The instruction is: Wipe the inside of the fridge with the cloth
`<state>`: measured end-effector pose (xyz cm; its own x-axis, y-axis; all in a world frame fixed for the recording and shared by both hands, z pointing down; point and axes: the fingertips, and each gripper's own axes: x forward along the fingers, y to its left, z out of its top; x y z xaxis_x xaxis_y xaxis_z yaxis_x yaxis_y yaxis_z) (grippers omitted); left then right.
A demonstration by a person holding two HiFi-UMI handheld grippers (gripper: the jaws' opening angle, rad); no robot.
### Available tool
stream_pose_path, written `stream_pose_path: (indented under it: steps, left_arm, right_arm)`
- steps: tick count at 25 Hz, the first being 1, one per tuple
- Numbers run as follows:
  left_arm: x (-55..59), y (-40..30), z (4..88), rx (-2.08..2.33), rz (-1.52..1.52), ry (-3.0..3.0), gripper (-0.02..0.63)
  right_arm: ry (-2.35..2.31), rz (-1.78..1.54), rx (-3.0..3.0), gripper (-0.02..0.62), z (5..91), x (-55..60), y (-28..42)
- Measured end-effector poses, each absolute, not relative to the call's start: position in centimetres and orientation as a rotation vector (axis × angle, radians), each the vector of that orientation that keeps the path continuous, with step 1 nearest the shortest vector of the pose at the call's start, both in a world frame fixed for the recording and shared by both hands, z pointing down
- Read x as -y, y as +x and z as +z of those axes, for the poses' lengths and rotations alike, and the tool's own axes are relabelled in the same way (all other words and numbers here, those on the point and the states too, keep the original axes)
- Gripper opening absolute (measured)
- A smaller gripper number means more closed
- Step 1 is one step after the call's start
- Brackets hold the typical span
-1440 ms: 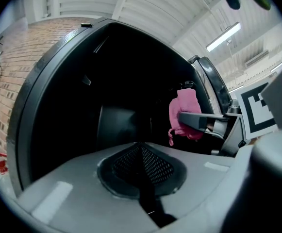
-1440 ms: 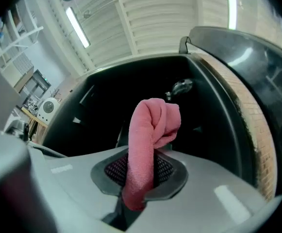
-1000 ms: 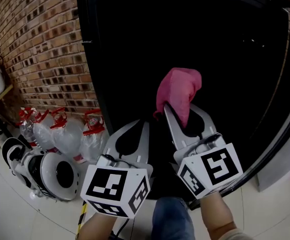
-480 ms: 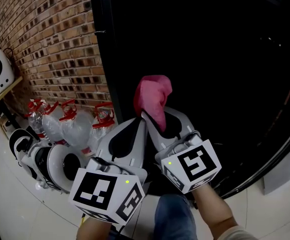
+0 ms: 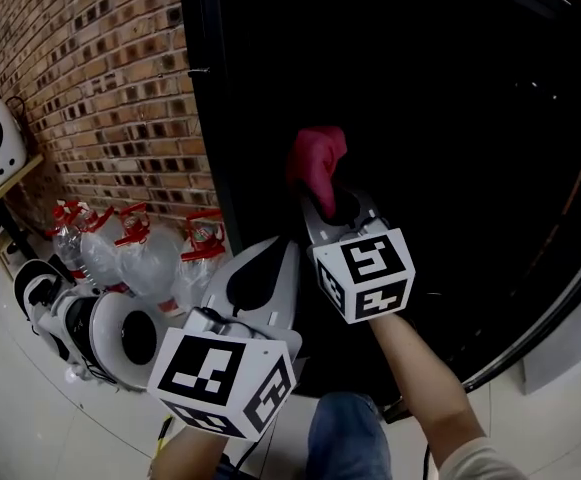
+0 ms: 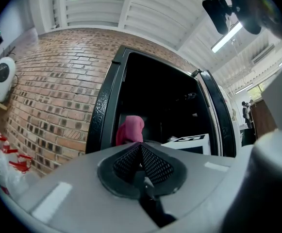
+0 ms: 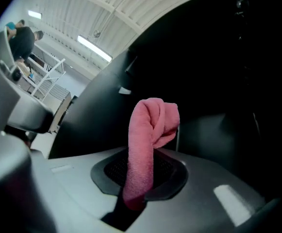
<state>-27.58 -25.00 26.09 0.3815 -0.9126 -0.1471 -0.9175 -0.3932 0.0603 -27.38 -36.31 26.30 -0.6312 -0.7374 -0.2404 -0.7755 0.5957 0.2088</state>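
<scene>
A pink cloth (image 5: 315,160) hangs bunched from my right gripper (image 5: 328,200), which is shut on it and reaches into the dark inside of the black fridge (image 5: 206,118). In the right gripper view the cloth (image 7: 149,135) stands up from between the jaws of the gripper (image 7: 140,181) against the black interior. My left gripper (image 5: 288,248) is lower and nearer to me, at the fridge's left frame, shut with nothing in it. In the left gripper view its jaws meet at the gripper (image 6: 141,148), with the cloth (image 6: 130,129) ahead of them.
A brick wall (image 5: 100,88) runs left of the fridge. Water bottles with red handles (image 5: 135,253) and round white appliances (image 5: 100,333) stand on the floor below it. The fridge's door edge (image 5: 570,258) curves down the right side.
My right gripper has pushed forward and up into the fridge with the cloth, away from the left gripper. The left gripper has stayed low at the fridge's left frame.
</scene>
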Motion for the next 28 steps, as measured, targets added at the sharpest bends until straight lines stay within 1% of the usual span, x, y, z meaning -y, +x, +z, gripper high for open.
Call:
stream_pose_path:
  steps: [11, 20, 23, 28]
  left_arm:
    - [27.2, -24.6, 28.2, -1.68, 0.152, -2.593, 0.009]
    - [28.1, -24.0, 29.8, -1.69, 0.1, -2.607, 0.009]
    - [28.3, -23.9, 29.7, -1.687, 0.109, -2.607, 0.009]
    - [28.9, -23.1, 29.6, -1.664, 0.14, -2.636, 0.009]
  right_arm:
    - [-1.524, 0.393, -2.66, 0.057, 28.6, 48.0, -26.7]
    - [-1.571, 0.341, -2.68, 0.057, 30.0, 51.0, -26.5]
    - [-1.607, 0.344, -2.655, 0.057, 29.7, 51.2, -25.3]
    - [-1.745, 0.357, -2.552, 0.057, 28.9, 51.1, -21.0]
